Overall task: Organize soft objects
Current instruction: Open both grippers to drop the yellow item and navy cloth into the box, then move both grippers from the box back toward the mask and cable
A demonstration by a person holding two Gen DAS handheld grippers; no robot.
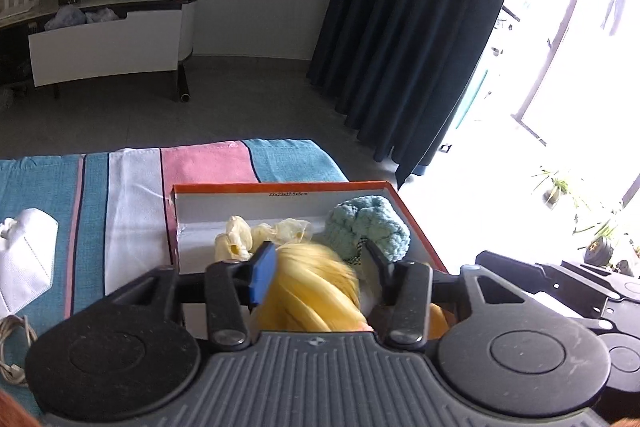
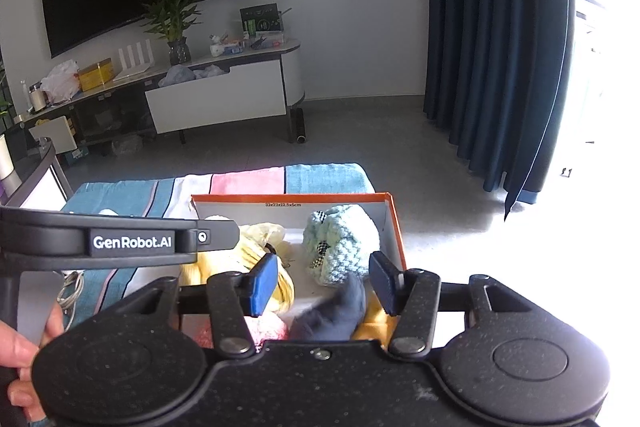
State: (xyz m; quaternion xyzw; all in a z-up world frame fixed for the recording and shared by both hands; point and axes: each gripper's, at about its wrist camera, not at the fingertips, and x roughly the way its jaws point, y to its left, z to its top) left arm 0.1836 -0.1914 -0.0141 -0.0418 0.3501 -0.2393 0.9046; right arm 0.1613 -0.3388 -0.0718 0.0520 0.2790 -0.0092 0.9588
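While both stand wide, the left tool [image 1: 316, 273] straddles yellow cloth [image 1: 316, 291] inside the box [image 1: 416, 223].

Both views close over box [image 1: 288, 188]

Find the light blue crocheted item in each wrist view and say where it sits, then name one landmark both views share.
Left wrist view: the light blue crocheted item lies in the far right corner of the orange box, beyond the right finger.
Right wrist view: it sits right of centre in the box, between the fingers.
Shared landmark: the size label printed on the box's far wall.
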